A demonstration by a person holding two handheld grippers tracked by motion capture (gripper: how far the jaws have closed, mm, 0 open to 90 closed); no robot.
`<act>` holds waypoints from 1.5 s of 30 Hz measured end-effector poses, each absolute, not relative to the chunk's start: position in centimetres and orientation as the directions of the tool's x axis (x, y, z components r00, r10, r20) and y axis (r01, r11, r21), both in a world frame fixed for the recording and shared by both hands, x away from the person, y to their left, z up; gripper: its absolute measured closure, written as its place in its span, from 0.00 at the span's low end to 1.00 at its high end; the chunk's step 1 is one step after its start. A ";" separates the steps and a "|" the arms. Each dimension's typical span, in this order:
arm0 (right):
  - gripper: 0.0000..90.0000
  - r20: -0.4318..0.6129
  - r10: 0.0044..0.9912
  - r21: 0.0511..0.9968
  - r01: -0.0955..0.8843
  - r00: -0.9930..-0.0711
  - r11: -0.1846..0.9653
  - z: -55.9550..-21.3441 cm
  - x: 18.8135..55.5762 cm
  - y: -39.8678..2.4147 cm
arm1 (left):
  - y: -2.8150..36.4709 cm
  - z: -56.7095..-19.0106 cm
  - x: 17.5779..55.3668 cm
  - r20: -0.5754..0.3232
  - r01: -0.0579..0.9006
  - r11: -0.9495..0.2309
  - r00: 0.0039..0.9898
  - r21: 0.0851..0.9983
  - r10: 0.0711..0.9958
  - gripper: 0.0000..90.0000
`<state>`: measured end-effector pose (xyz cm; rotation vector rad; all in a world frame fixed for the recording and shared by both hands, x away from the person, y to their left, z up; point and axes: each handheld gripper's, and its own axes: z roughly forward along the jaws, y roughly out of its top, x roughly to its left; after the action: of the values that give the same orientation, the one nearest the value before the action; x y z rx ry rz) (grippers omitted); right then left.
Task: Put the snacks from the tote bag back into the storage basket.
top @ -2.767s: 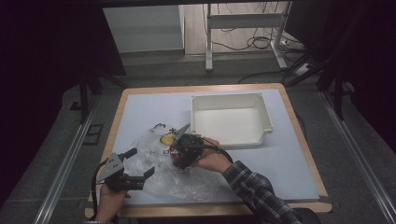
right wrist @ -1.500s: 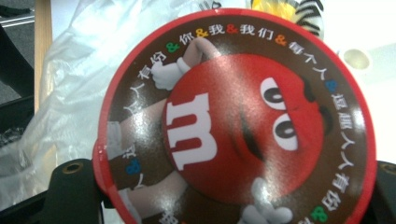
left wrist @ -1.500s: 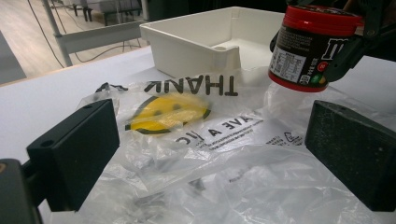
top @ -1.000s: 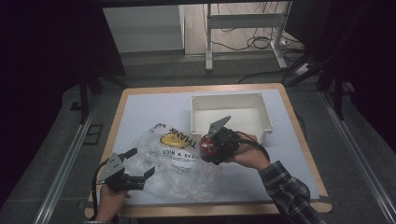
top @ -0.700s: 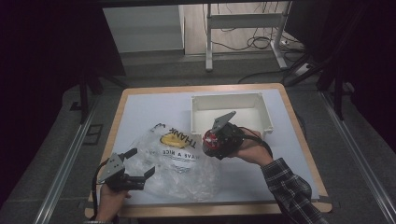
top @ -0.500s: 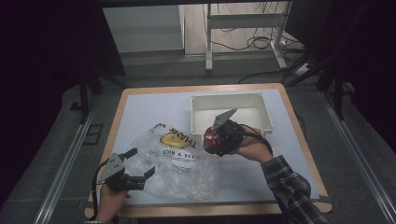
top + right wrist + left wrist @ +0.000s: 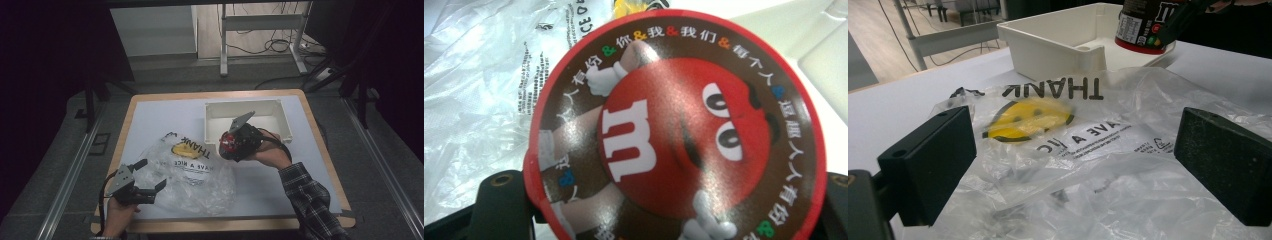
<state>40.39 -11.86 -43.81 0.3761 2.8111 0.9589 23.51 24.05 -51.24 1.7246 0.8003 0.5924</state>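
One M&M's tub [image 7: 230, 145] clamped in right gripper [image 7: 239, 142], held above table [image 7: 310, 165] at near edge of one white tray [image 7: 280, 131], one clear plastic bag [image 7: 192, 172] flat on table, left gripper [image 7: 150, 180] jaws wide apart at bag's near-left edge, holding nothing

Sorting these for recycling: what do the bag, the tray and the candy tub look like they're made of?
The bag: thin clear plastic film, glossy and crinkled, the table showing through. The tray: rigid off-white plastic by its look, matte, with moulded rounded corners. The candy tub, held in the right gripper: glossy printed lid with a red rim; plastic or coated card, I cannot tell.
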 end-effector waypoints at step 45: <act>0.28 -0.095 0.291 0.637 0.167 -0.952 0.752 -45.2 45.0 -11.8 | 23.9 -51.2 23.4 0.004 0.210 -0.187 0.656 0.960 0.755 0.04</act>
<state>45.03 -11.75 -45.22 0.3645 2.7617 0.9776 23.44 23.94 -51.20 1.7286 0.7851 0.5932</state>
